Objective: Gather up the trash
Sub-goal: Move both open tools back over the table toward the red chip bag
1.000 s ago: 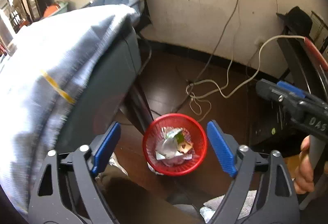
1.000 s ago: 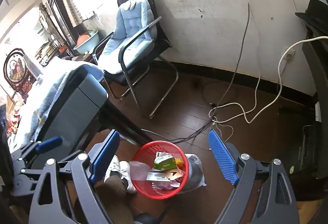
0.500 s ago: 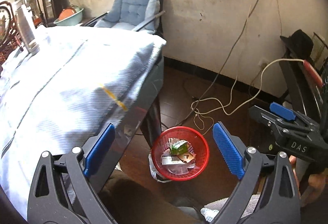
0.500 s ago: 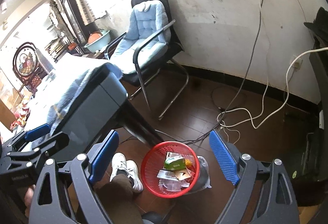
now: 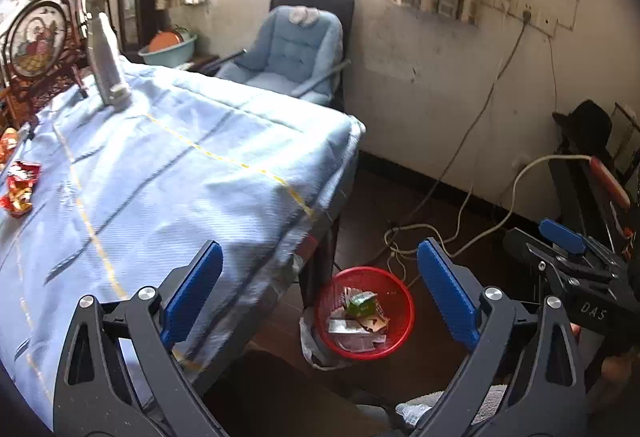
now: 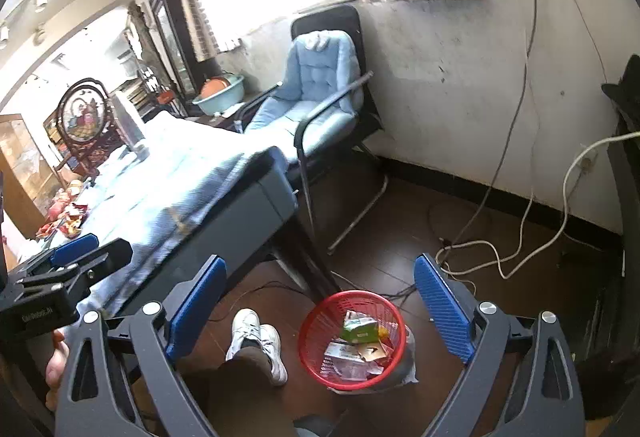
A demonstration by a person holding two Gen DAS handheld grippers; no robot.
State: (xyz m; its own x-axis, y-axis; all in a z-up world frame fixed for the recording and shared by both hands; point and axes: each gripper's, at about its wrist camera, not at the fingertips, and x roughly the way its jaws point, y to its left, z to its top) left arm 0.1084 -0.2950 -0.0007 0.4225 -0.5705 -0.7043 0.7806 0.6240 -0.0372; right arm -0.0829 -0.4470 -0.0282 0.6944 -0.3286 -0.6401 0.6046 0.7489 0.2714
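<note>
A red mesh basket (image 5: 400,301) stands on the dark floor beside the table leg; it also shows in the right wrist view (image 6: 320,317). It holds a green carton (image 6: 359,331) and paper scraps. My left gripper (image 5: 320,297) is open and empty, above the table corner and basket. My right gripper (image 6: 320,301) is open and empty, high above the basket. Red snack wrappers (image 5: 18,185) lie on the table (image 5: 160,173) at the far left, under a light-blue cloth.
A blue cushioned chair (image 6: 316,93) stands by the wall. Cables (image 6: 500,253) trail over the floor. A grey bottle-like object (image 5: 106,65) stands at the table's back. The person's white shoes (image 6: 256,337) are left of the basket. A dark stand (image 5: 592,173) is at the right.
Both grippers have risen and tilted up away from the basket. The left view now takes in the table top and the wrappers. Both stay open and empty.
</note>
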